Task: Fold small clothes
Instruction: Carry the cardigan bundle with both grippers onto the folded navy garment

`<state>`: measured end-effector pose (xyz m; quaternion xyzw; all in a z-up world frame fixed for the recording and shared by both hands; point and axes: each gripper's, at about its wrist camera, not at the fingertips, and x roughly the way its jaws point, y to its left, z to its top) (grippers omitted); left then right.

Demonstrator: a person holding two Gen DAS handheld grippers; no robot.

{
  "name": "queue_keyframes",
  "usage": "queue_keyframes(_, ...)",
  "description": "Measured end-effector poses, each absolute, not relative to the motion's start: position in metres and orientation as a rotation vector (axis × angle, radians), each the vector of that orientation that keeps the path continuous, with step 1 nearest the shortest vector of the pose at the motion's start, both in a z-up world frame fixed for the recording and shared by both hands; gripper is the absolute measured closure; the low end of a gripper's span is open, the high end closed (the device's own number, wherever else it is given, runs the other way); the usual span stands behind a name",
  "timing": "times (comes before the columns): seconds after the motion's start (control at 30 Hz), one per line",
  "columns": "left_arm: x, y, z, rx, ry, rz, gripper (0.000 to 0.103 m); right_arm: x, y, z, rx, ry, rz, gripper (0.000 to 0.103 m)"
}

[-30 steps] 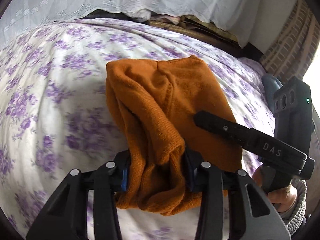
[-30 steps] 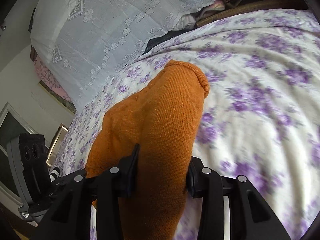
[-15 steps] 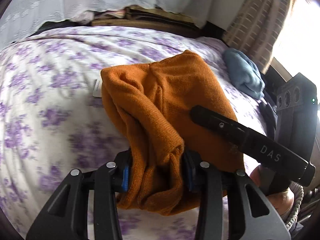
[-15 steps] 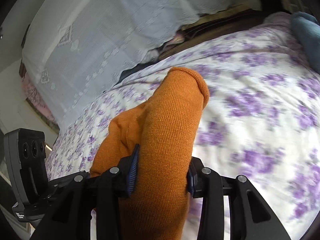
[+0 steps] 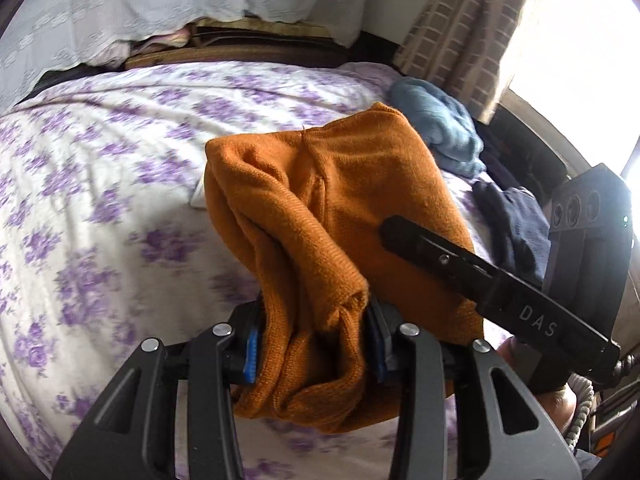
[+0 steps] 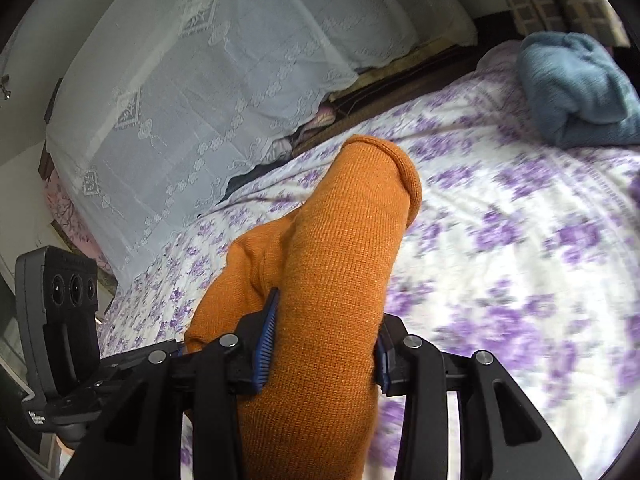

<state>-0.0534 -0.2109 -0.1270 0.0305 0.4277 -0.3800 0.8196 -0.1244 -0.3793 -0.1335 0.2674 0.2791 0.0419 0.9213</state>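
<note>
An orange knit garment (image 5: 328,216) is folded into a thick bundle and held above the flowered bedsheet (image 5: 100,200). My left gripper (image 5: 314,350) is shut on its near bunched edge. My right gripper (image 6: 322,354) is shut on the other end of the orange garment (image 6: 344,264). The right gripper's body shows in the left wrist view (image 5: 500,284) against the bundle's right side. The left gripper's body shows in the right wrist view (image 6: 60,320) at the lower left.
A crumpled light blue garment (image 5: 440,128) lies at the bed's far right, also in the right wrist view (image 6: 576,88). A dark navy garment (image 5: 516,228) lies beside it. A white lace cloth (image 6: 224,80) hangs behind the bed. A checked curtain (image 5: 460,28) hangs at the window.
Both grippers have carried the orange bundle to the right across the bed. The blue garment and curtain have come into view. The grip on the bundle is unchanged.
</note>
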Motion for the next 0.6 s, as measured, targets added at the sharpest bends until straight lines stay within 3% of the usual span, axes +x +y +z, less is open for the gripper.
queue_keyframes(0.6,-0.137,-0.412,-0.072,0.239,0.828,-1.173,0.065,-0.251,-0.542,-0.071,0.558,0.365,-0.226,0.063)
